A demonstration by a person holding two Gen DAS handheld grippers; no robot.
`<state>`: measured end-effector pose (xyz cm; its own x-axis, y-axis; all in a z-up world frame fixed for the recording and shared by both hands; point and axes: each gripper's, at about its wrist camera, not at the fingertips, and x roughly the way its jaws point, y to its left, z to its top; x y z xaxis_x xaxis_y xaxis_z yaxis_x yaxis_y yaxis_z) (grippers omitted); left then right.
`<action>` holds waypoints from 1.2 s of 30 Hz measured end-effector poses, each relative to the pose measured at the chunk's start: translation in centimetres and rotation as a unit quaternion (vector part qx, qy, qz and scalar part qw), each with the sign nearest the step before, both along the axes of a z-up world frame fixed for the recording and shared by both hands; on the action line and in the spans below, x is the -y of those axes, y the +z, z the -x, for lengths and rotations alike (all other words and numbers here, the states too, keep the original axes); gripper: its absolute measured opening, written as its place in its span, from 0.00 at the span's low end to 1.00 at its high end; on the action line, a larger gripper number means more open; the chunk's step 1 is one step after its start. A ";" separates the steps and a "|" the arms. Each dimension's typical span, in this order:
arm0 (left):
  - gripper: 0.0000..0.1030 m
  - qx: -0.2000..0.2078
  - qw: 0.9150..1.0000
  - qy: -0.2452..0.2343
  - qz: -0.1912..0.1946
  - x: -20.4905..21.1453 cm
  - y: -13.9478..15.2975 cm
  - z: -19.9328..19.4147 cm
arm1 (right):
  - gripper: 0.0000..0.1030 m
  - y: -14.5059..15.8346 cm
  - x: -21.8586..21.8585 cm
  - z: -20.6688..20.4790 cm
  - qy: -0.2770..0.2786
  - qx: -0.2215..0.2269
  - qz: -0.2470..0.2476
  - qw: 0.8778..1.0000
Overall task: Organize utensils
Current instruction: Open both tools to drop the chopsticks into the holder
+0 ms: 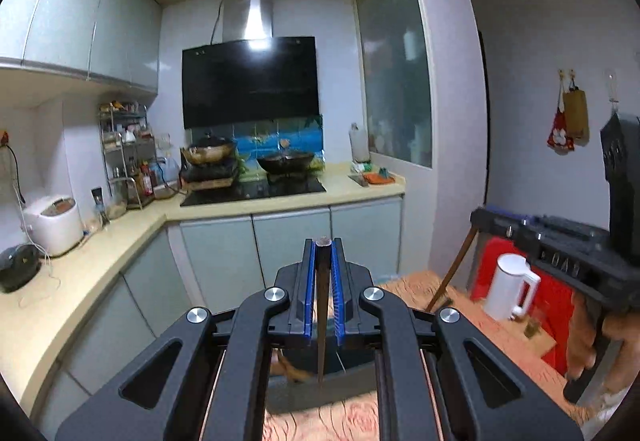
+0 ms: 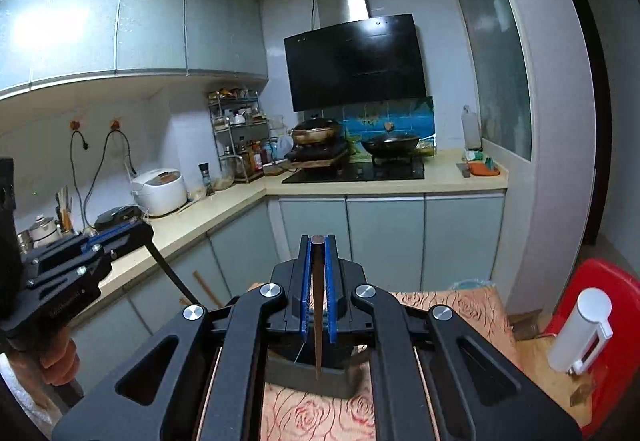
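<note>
Both claws held level-ish above the rose-patterned tabletop, facing the kitchen counter.

Left claw: pressed together on a dark chopstick. Round butt end sits at the fingertips, centre frame; shaft hangs down and back to a tapered tip at lower centre. Pinching near the thick end presumably lets the stick dangle tip-down for dropping into a holder.

Right claw: same arrangement, pinching a second chopstick, tip pointing down at lower centre.

In the right wrist view, a dark boxy container sits on the tabletop directly under that tip; probably the utensil holder, though its opening is hidden.

White kettle stands at lower right on a red surface, clear of both sticks.
</note>
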<state>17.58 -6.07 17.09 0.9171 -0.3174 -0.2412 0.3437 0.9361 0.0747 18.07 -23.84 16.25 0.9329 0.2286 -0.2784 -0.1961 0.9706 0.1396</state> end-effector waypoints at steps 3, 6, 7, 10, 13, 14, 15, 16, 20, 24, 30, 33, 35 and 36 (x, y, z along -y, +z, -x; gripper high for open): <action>0.07 0.001 1.000 0.008 0.004 0.6 0.1 -1.7 | 0.07 -0.4 -0.1 -1.8 -0.006 -0.002 0.002 1.000; 0.07 -0.006 1.000 0.014 0.013 1.2 -0.8 -4.0 | 0.07 -1.2 -0.5 -3.7 -0.008 -0.013 0.003 1.000; 0.07 -0.011 1.000 0.016 0.013 1.2 -1.2 -4.6 | 0.07 -1.5 -0.7 -4.4 -0.008 -0.019 0.006 1.000; 0.07 -0.033 0.999 0.021 0.005 1.7 -3.4 -6.4 | 0.07 -2.9 -1.4 -6.4 -0.010 -0.042 0.017 0.999; 0.07 -0.050 0.998 0.027 -0.002 1.7 -5.2 -7.7 | 0.07 -4.2 -2.2 -7.4 -0.011 -0.060 0.027 0.998; 0.07 -0.058 0.998 0.030 -0.003 1.6 -5.8 -8.2 | 0.07 -4.7 -2.4 -7.7 -0.010 -0.067 0.029 0.997; 0.07 -0.062 0.998 0.032 -0.005 1.4 -6.3 -8.4 | 0.07 -5.2 -2.5 -8.0 -0.009 -0.073 0.029 0.997; 0.07 -0.065 0.997 0.036 -0.007 1.1 -6.7 -8.6 | 0.07 -5.5 -2.7 -8.1 -0.009 -0.077 0.029 0.997; 0.07 -0.076 0.996 0.042 -0.007 0.4 -7.4 -9.0 | 0.07 -6.6 -3.0 -8.9 -0.008 -0.092 0.028 0.995; 0.08 -0.076 0.996 0.042 -0.005 -0.2 -7.1 -8.9 | 0.08 -6.9 -3.3 -8.8 -0.010 -0.093 0.029 0.995; 0.57 -0.065 0.997 0.046 0.021 -1.3 -5.5 -7.8 | 0.21 -6.8 -3.5 -8.5 -0.009 -0.092 0.030 0.995; 0.70 -0.062 0.997 0.045 0.031 -1.8 -4.7 -6.9 | 0.42 -6.4 -3.4 -7.7 -0.021 -0.081 0.027 0.996; 0.74 -0.056 0.997 0.047 0.032 -1.9 -4.3 -6.2 | 0.43 -6.1 -3.2 -7.1 -0.019 -0.076 0.028 0.997; 0.76 -0.054 0.997 0.048 0.031 -1.9 -4.2 -6.0 | 0.43 -5.9 -3.1 -6.8 -0.019 -0.074 0.029 0.997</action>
<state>23.54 -4.15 12.87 0.9136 -0.2474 -0.3227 0.2558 0.9666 -0.0169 24.88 -20.73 10.33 0.8883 0.1725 -0.4257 -0.1398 0.9844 0.1071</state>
